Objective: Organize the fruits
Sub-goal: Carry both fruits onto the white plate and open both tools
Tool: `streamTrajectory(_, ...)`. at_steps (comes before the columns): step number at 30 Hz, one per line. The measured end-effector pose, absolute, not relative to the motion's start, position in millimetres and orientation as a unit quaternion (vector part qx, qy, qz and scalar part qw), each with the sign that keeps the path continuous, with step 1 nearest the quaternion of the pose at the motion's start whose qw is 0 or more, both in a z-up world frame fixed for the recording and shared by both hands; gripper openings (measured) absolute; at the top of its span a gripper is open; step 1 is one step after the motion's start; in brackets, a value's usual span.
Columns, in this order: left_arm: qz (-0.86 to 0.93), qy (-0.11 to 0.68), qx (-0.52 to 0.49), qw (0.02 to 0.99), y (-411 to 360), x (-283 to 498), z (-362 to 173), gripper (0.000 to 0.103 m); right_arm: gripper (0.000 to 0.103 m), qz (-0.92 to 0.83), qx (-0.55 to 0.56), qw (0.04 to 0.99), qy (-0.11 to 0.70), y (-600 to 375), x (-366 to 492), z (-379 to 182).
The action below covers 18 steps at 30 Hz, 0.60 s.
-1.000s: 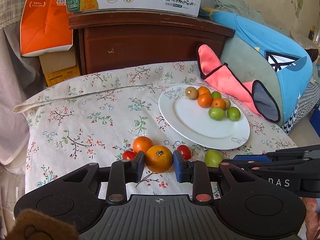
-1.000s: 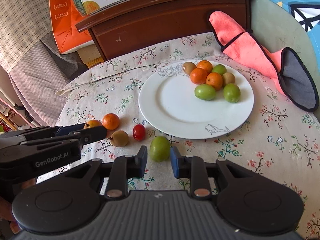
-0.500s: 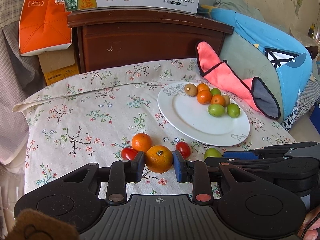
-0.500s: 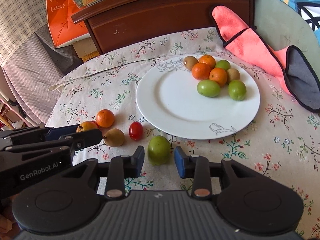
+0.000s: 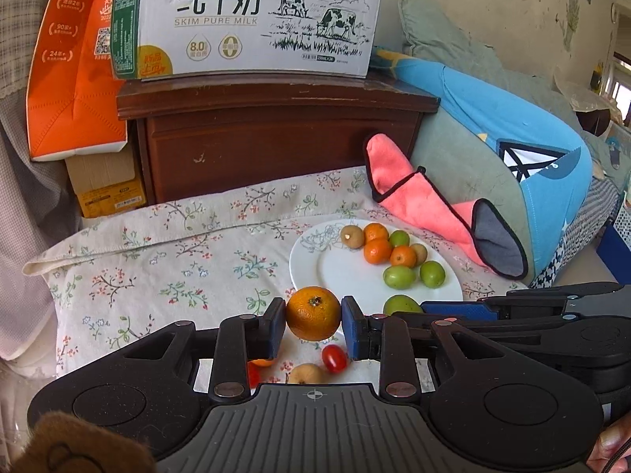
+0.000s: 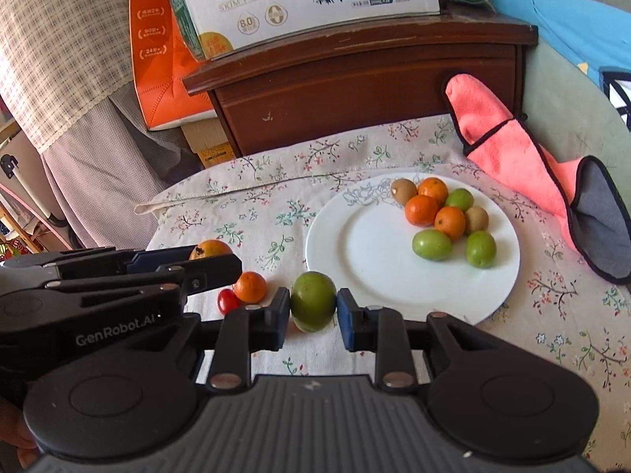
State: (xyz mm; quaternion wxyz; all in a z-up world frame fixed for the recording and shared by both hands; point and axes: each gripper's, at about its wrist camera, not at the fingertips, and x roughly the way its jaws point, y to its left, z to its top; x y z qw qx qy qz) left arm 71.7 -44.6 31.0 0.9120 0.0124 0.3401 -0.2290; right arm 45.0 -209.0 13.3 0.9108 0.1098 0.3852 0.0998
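Gripping an orange between its dark pad on one side and blue pad on the other, the left gripper holds the fruit clear of the flowered cloth that covers the tabletop. Below the raised orange, still on the cloth, lie a cherry tomato, a brownish fruit and, half hidden behind the left finger, slivers of a small orange and a second tomato. In the right wrist view that small orange and tomato sit touching, just beside the left gripper's black body.

Further right, the right gripper has its jaws pressed on a green fruit; they have just been closing, and the fruit is pinched between the pads, near the front rim of the white plate. On the far side of the plate sits a cluster: three small oranges, two brownish fruits and three green ones, most touching one another.

Beyond the plate to the right, a pink cloth with black trim lies over the edge of the tabletop. Behind stands a dark wooden cabinet bearing a milk carton.
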Motion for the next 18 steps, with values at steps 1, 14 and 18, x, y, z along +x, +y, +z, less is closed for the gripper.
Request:
streamTrajectory(1, -0.234, 0.336, 0.016, 0.912, -48, 75, 34, 0.028, 0.026, 0.100, 0.111, 0.913, 0.379, -213, 47, 18)
streamTrajectory(14, -0.252, 0.376, 0.003, 0.892, -77, 122, 7, 0.028, 0.026, 0.056, 0.157, 0.898, 0.408, -253, 73, 3)
streamTrajectory(18, -0.251, 0.390, 0.009, 0.886, -83, 129, -6, 0.028, 0.026, 0.046, 0.160, 0.888, 0.428, -256, 79, -9)
